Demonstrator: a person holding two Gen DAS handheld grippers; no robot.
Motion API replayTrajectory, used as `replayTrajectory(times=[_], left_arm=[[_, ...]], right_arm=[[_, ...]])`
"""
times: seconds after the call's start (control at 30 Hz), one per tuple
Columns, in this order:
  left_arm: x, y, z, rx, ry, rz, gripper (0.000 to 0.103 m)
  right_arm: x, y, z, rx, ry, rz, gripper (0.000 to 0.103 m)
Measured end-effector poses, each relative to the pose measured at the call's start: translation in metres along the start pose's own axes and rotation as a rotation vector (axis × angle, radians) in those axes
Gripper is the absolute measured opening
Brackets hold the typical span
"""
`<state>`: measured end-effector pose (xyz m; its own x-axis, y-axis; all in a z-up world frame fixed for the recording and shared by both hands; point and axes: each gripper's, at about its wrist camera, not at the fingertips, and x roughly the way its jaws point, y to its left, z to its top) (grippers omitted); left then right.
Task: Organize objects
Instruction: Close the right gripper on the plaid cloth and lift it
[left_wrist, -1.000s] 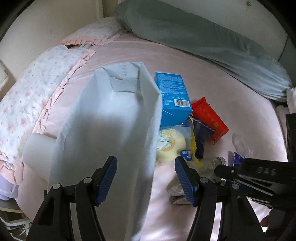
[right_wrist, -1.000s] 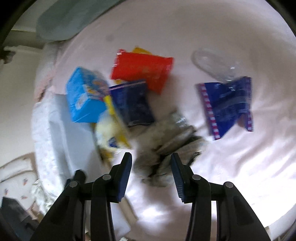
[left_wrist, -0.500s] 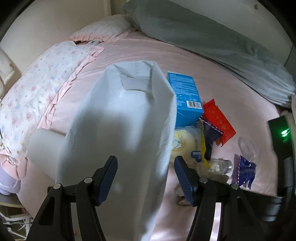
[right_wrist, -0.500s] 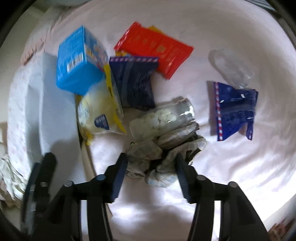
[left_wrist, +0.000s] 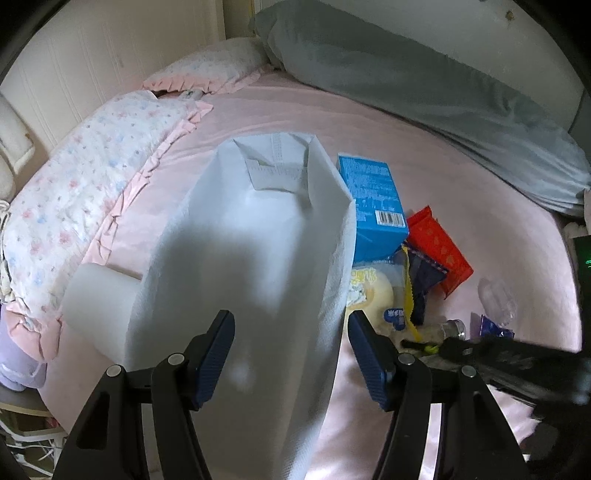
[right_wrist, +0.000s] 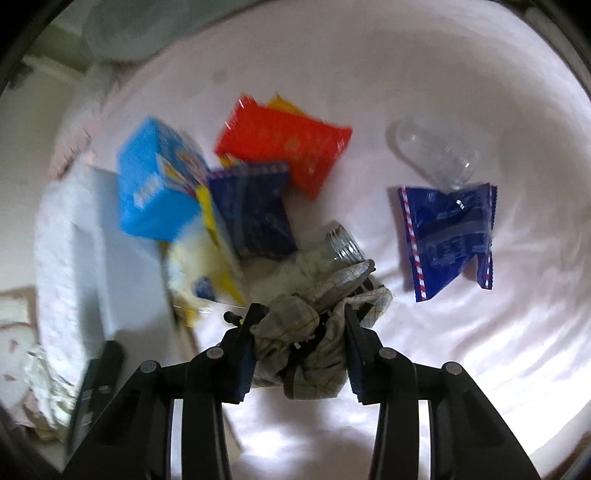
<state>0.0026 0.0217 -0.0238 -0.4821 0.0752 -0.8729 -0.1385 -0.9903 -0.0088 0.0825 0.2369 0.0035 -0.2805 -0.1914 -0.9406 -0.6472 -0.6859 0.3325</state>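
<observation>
1. My right gripper (right_wrist: 299, 347) has its jaws on either side of the crumpled checked cloth (right_wrist: 317, 332); the cloth fills the gap and touches both fingers, though I cannot tell whether they are truly clamped on it.
2. My left gripper (left_wrist: 291, 354) is spread wide, its jaws on either side of the near end of the white bag (left_wrist: 251, 258), touching nothing I can make out.
3. I take the blue box (right_wrist: 155, 184) as my landmark. It lies on the pink bed (right_wrist: 461, 350), right against the bag's side.
4. Beside the box, away from the bag, lies the red packet (right_wrist: 284, 147), with a yellow one peeking from under it.
5. The dark blue pouch (right_wrist: 255, 214) overlaps the red packet's edge, just beside the box.
6. A yellow snack bag (right_wrist: 199, 266) sits below the box, touching it.
7. The cloth lies beyond that pouch from the box, resting against a glass jar (right_wrist: 341, 243) on its side.
8. Well apart from the box, past the jar, lies a blue striped wrapper (right_wrist: 447, 232), with a clear plastic cup (right_wrist: 436, 155) touching its top edge.
9. On the far side of the bag from the box stands a white roll (left_wrist: 99, 299).
</observation>
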Motion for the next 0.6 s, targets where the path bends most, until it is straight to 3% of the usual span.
replayTrajectory(times=[0.23, 0.4, 0.53, 0.6], left_arm=[[-0.020, 0.005, 0.003, -0.014, -0.074, -0.049, 0.061], [-0.027, 0.020, 0.004, -0.038, -0.078, 0.008, 0.061], [-0.026, 0.046, 0.005, -0.098, -0.060, 0.078, 0.061], [-0.027, 0.058, 0.005, -0.119, -0.065, 0.128, 0.061]], right_arm=[[-0.084, 0.019, -0.008, -0.111, -0.348, 0.233, 0.041], [-0.099, 0.066, -0.032, -0.341, -0.530, 0.257, 0.041], [-0.093, 0.097, -0.047, -0.449, -0.550, 0.301, 0.041], [-0.084, 0.111, -0.055, -0.503, -0.555, 0.283, 0.041]])
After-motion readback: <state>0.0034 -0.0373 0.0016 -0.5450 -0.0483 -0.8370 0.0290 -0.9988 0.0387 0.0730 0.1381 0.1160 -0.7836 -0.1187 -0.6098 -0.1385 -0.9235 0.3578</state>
